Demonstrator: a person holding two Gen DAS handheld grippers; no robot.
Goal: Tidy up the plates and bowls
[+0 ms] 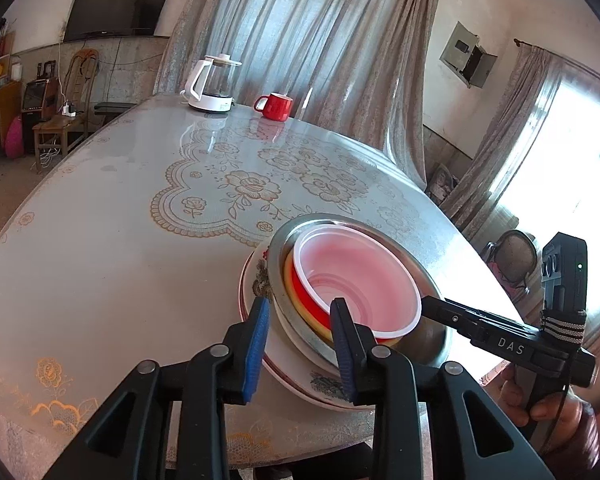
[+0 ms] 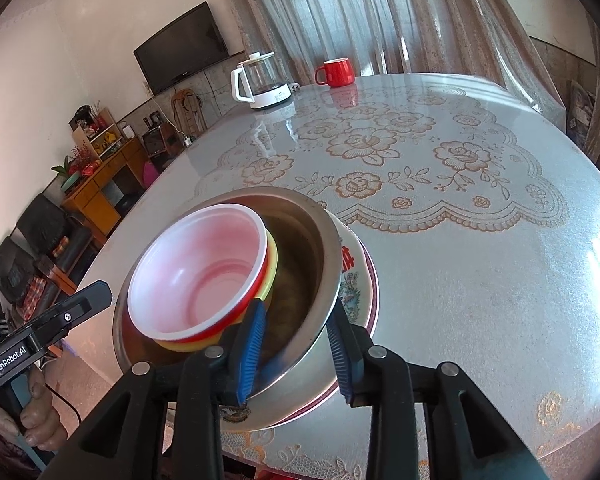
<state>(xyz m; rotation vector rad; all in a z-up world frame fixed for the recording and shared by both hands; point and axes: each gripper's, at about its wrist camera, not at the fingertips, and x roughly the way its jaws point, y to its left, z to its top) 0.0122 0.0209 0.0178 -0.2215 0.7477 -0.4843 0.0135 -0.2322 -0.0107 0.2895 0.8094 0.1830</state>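
Observation:
A stack stands near the table's front edge: a patterned white plate (image 1: 256, 276) (image 2: 356, 276) at the bottom, a steel bowl (image 1: 428, 280) (image 2: 300, 248) on it, then a yellow bowl (image 2: 274, 264) and a red bowl with a white inside (image 1: 360, 276) (image 2: 196, 268) nested within. My left gripper (image 1: 300, 340) straddles the steel bowl's near rim and the plate's edge, jaws apart. My right gripper (image 2: 296, 344) straddles the steel bowl's rim from the other side, one finger inside, one outside. It also shows in the left wrist view (image 1: 432, 304).
A white-based glass kettle (image 1: 212, 86) (image 2: 262, 80) and a red mug (image 1: 276, 106) (image 2: 336, 72) stand at the table's far edge. The round table (image 1: 140, 240) (image 2: 460, 260) has a floral lace cover under glass. Curtains, a TV and cabinets are behind.

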